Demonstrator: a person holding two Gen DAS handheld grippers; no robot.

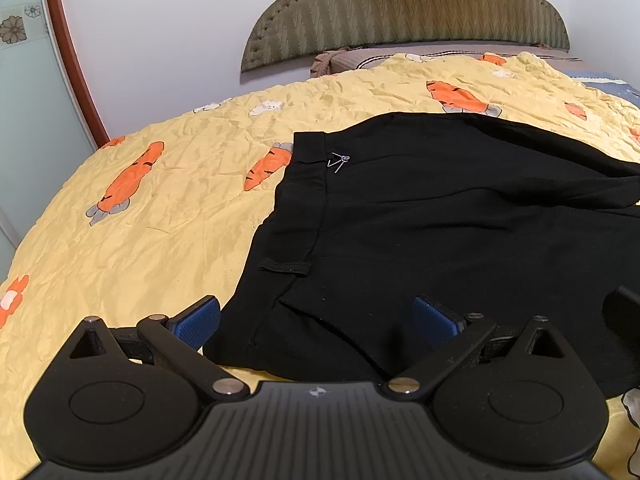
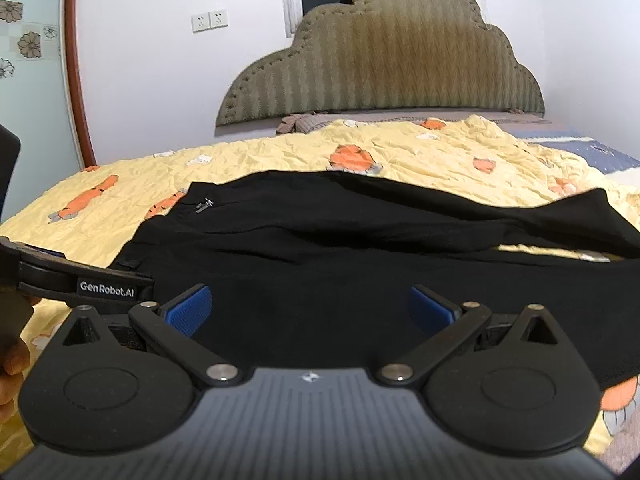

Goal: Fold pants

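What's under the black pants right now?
The pants lie on the yellow carrot-print quilt, which shows all around them. Whatever lies directly beneath the fabric is covered.

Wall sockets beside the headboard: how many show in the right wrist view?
2, side by side on the white wall left of the headboard: left socket, right socket. Others may be hidden.

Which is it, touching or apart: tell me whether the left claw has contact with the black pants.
Cannot tell. In the left wrist view the left claw is open above the waist end of the black pants, pads spread wide, but no gap or contact shows plainly.
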